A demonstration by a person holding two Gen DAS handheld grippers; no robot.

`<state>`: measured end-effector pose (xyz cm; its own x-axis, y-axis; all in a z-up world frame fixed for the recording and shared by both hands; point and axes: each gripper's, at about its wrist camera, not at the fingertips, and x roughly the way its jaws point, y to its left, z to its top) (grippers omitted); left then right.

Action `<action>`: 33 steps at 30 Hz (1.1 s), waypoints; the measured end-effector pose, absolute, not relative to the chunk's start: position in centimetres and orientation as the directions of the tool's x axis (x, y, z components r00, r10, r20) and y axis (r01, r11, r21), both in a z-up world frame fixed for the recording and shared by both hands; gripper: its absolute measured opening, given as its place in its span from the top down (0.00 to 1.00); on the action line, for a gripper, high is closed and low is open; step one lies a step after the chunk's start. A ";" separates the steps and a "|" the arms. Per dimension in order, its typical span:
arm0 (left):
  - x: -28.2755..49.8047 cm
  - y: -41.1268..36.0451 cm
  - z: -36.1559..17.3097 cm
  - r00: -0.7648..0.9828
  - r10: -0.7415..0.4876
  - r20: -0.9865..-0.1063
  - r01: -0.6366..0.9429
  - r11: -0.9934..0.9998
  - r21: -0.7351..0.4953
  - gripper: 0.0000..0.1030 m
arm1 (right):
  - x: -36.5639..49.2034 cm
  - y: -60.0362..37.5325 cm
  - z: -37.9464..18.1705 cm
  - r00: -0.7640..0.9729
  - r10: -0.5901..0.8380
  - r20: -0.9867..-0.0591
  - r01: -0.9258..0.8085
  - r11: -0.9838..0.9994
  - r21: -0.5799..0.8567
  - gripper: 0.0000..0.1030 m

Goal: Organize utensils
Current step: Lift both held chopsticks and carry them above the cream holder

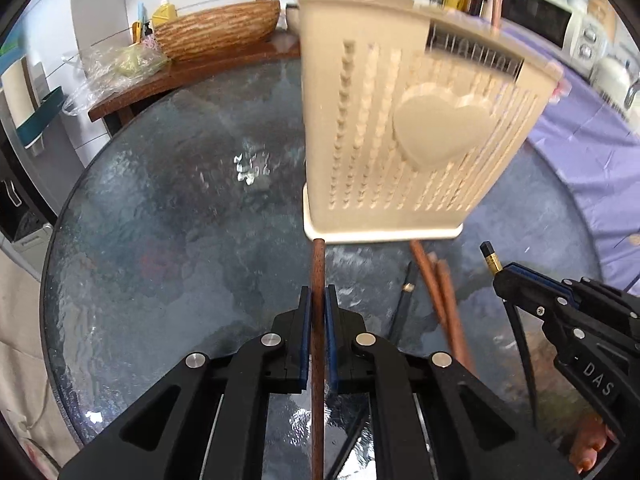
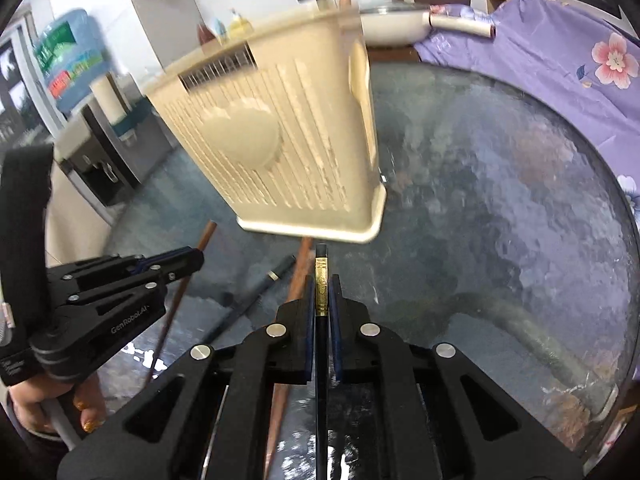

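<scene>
My left gripper (image 1: 318,300) pinches a brown wooden chopstick (image 1: 317,360) between its blue pads; my right gripper (image 2: 322,292) is clamped on a black chopstick (image 2: 321,280) with a gold band; both sticks point toward a cream slatted utensil holder (image 1: 400,120) standing just ahead on the round, mottled glass table (image 1: 180,220); more brown chopsticks (image 1: 444,296) and another black one (image 1: 404,300) lie on the glass near its base; beyond, I see a wooden counter (image 1: 192,72) with a woven-look basin (image 1: 218,28), a purple floral cloth (image 2: 560,60) to the right, and a water dispenser (image 2: 68,64) at the left.
</scene>
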<state>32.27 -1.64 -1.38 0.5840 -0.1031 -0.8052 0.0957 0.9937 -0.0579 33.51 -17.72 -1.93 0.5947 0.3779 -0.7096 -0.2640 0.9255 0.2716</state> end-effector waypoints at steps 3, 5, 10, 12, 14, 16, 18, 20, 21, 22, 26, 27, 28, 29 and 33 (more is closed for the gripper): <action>31.5 -1.0 0.7 0.625 -0.123 -0.771 0.097 0.992 -0.079 0.94 | 32.7 -18.3 0.2 0.625 0.420 -0.659 -0.294 0.908 0.300 0.93; 31.0 -0.8 1.8 0.645 -0.131 -0.753 0.098 0.991 -0.089 0.94 | 32.3 -18.5 1.4 0.634 0.447 -0.631 -0.311 0.894 0.321 0.93; 29.3 -0.3 4.2 0.693 -0.156 -0.704 0.107 0.988 -0.114 0.94 | 30.9 -19.4 4.1 0.649 0.504 -0.570 -0.370 0.864 0.343 0.93; 28.5 -0.4 5.1 0.705 -0.162 -0.690 0.114 0.987 -0.116 0.94 | 30.2 -19.6 4.9 0.654 0.516 -0.553 -0.395 0.857 0.333 0.93; 27.9 -0.4 5.9 0.719 -0.172 -0.674 0.124 0.985 -0.120 0.94 | 29.4 -19.8 5.8 0.653 0.533 -0.537 -0.422 0.846 0.326 0.93; 27.2 -0.5 6.7 0.731 -0.181 -0.658 0.135 0.983 -0.121 0.94 | 28.7 -20.0 6.5 0.656 0.544 -0.524 -0.439 0.839 0.321 0.93; 26.6 -0.7 7.7 0.746 -0.193 -0.637 0.150 0.981 -0.121 0.94 | 28.3 -20.2 7.2 0.656 0.552 -0.515 -0.453 0.833 0.316 0.93; 26.2 -0.8 8.3 0.757 -0.199 -0.623 0.161 0.980 -0.119 0.94 | 28.0 -20.5 7.7 0.658 0.559 -0.505 -0.463 0.829 0.313 0.93; 25.9 -0.8 8.5 0.761 -0.201 -0.617 0.164 0.980 -0.116 0.94 | 27.8 -20.6 8.1 0.659 0.563 -0.499 -0.472 0.826 0.308 0.93; 25.8 -0.9 8.8 0.765 -0.201 -0.612 0.168 0.979 -0.112 0.94 | 27.5 -20.6 8.4 0.663 0.562 -0.494 -0.476 0.826 0.300 0.93; 25.4 -1.2 9.1 0.771 -0.200 -0.604 0.175 0.979 -0.101 0.94 | 27.0 -20.6 9.0 0.670 0.560 -0.488 -0.490 0.827 0.276 0.93; 25.4 -1.2 9.0 0.771 -0.202 -0.604 0.177 0.979 -0.101 0.94 | 26.9 -20.6 9.0 0.669 0.562 -0.486 -0.494 0.825 0.274 0.93; 25.3 -1.3 9.0 0.772 -0.203 -0.603 0.178 0.979 -0.100 0.94 | 26.8 -20.6 9.1 0.669 0.562 -0.486 -0.496 0.825 0.272 0.93; 25.3 -1.1 9.0 0.772 -0.204 -0.602 0.180 0.979 -0.100 0.94 | 26.7 -20.6 9.2 0.672 0.559 -0.486 -0.493 0.827 0.270 0.93; 25.0 -1.3 9.5 0.777 -0.217 -0.590 0.194 0.976 -0.104 0.94 | 26.2 -20.7 9.6 0.674 0.562 -0.479 -0.501 0.825 0.262 0.93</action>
<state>25.05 -1.28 9.52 0.7773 -0.2174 -0.5904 0.1938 0.9755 -0.1040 26.17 -20.74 9.55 0.6742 0.5619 -0.4793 -0.5012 0.8248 0.2619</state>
